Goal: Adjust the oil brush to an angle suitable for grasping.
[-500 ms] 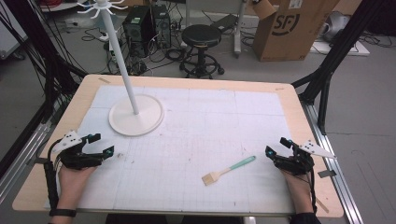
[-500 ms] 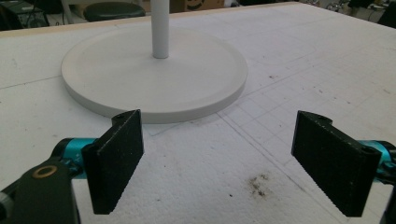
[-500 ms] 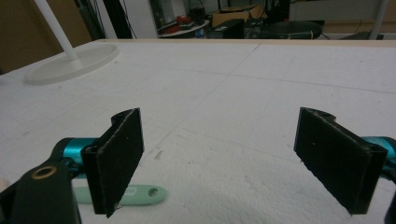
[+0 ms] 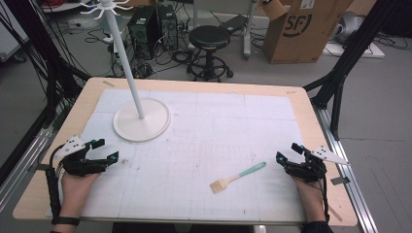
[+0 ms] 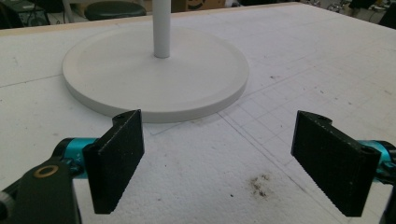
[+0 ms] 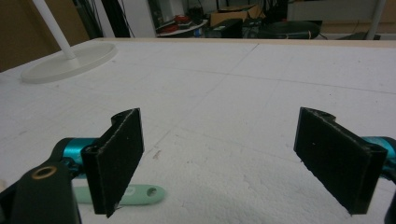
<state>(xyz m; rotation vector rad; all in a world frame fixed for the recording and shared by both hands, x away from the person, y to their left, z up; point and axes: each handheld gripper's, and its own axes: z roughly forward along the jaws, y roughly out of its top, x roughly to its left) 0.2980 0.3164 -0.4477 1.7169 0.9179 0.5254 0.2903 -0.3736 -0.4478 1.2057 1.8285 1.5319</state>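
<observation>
A pastry brush (image 4: 237, 177) with a mint-green handle and pale bristles lies flat on the white gridded mat (image 4: 218, 121), toward the near edge and right of centre, its handle end pointing toward the right gripper (image 4: 287, 153). That gripper rests on the mat just beside the handle tip without touching it, jaws spread wide with nothing between them; in the right gripper view the green handle end (image 6: 135, 193) shows low beside the gripper's own jaw. The left gripper (image 4: 106, 150) sits well apart from the brush at the near left of the mat, its jaws also wide and empty. Just beyond it stands a white stand (image 4: 142, 119) with a round base and an upright pole, whose base (image 5: 154, 70) lies close ahead in the left gripper view.
</observation>
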